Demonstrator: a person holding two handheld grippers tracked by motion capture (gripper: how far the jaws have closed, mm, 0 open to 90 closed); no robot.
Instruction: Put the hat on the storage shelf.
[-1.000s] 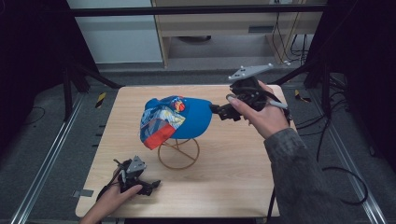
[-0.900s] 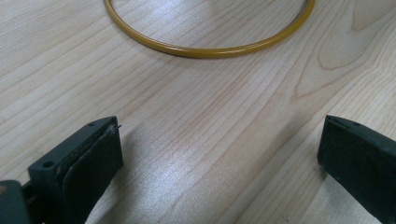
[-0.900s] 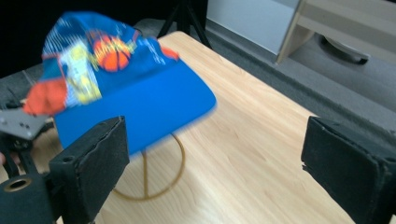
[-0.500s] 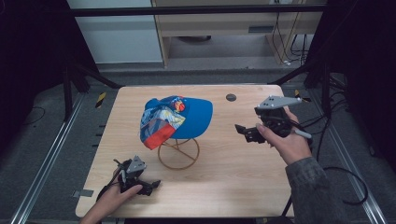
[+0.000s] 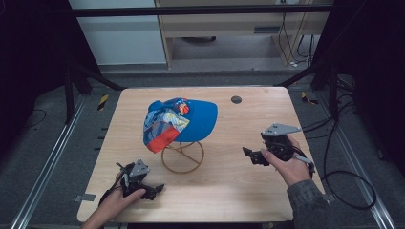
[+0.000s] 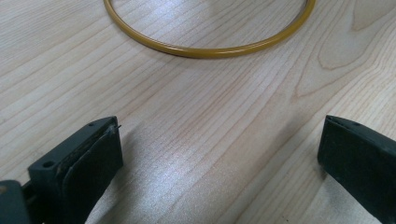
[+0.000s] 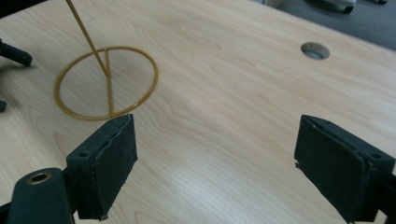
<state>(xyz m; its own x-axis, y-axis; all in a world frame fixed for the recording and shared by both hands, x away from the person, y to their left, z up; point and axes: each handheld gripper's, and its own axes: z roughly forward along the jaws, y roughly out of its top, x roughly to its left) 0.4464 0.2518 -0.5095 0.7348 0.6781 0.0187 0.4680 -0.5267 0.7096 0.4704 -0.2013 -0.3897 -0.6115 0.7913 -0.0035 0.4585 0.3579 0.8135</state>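
Note:
A blue cap with a colourful printed panel rests on a gold wire stand at the table's middle. The stand's ring base lies flat on the wood. My right gripper is low over the table to the right of the stand, open, with nothing between its pads. At the front left my left gripper rests on the table, also open and empty, its jaws spread wide in the left gripper view, pointing toward the stand's ring.
The wooden table has a round cable hole at its back right. Cables trail off the table's right edge. A cabinet and shelving stand on the floor beyond the far edge.
My right gripper has let go of the cap's brim and moved back toward the front right, coming down low. The cap stays on the stand. The left gripper has not moved.

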